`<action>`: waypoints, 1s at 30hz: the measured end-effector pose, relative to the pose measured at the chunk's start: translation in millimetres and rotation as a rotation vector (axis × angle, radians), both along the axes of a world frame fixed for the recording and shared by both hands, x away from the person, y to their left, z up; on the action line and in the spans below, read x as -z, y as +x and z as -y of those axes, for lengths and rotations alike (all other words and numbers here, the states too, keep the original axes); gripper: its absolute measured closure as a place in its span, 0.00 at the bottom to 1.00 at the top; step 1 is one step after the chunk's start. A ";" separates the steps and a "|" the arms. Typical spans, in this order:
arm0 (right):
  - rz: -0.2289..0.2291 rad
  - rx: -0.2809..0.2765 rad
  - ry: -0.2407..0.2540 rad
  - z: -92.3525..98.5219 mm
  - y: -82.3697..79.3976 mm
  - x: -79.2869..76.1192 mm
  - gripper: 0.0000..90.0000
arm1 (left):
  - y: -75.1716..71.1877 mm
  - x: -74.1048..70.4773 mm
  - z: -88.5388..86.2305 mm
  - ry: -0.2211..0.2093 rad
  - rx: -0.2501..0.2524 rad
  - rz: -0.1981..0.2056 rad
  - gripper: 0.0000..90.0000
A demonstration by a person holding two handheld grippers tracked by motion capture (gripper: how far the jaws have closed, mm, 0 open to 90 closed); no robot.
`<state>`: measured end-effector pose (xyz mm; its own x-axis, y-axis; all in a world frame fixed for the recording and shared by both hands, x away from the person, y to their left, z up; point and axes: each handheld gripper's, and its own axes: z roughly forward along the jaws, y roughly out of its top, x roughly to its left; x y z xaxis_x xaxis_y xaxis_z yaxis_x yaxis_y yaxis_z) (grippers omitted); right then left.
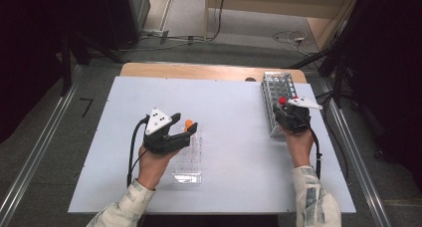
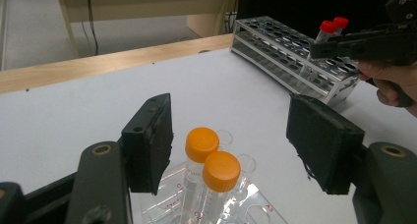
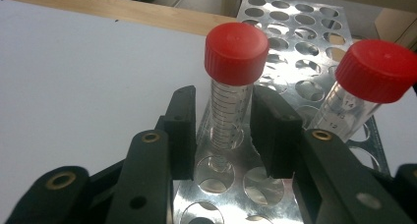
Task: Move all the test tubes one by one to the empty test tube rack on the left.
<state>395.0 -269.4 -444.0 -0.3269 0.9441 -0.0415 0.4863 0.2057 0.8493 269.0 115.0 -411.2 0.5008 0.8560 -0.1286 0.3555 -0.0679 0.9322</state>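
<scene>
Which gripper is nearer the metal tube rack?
Right. The right gripper is over the metal tube rack, jaws around a red-capped tube. The left gripper is across the table by the clear rack.

A white table top with a light wooden strip along its far edge stands on a grey floor. Metal rails run along the floor on both sides of the table, and cables lie on the floor beyond it. Dark curtains hang at the left and right, with pale wooden furniture at the back.
</scene>
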 end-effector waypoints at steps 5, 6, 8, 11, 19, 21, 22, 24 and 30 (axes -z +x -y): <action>0.011 0.007 0.016 1.9 1.2 -0.5 0.79 | 0.1 0.2 1.4 0.000 -0.004 -0.004 0.35; 0.014 0.007 0.016 2.0 1.0 -1.1 0.79 | 0.2 0.2 1.7 0.001 -0.004 -0.003 0.35; 0.025 0.010 0.017 2.1 -0.5 -3.7 0.79 | 0.3 0.3 2.0 0.003 -0.005 -0.004 0.33; 0.053 0.006 0.014 2.3 -3.8 -14.4 0.79 | 0.3 0.2 2.6 0.003 -0.011 -0.006 0.30; 0.150 -0.008 0.049 7.2 -25.6 -50.0 0.79 | 0.4 -0.3 5.1 -0.008 -0.012 -0.016 0.24; 0.156 -0.022 0.058 8.2 -32.1 -56.4 0.79 | 0.0 -1.2 5.1 -0.007 -0.010 -0.017 0.24; 0.152 -0.033 0.063 8.1 -34.9 -58.6 0.79 | -0.4 -1.5 5.4 -0.006 -0.011 -0.016 0.24; 0.139 -0.061 0.066 7.0 -39.4 -61.7 0.79 | -0.6 -1.7 6.1 -0.007 -0.006 -0.014 0.24; 0.105 -0.159 0.082 -7.8 -53.6 -64.4 0.79 | -1.8 -2.7 7.5 -0.009 0.001 -0.013 0.24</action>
<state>341.3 -261.7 -379.7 -0.4697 0.8828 -0.0082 0.3612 0.2006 0.9107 267.2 107.5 -408.5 0.5001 0.8541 -0.1433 0.3678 -0.0597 0.9280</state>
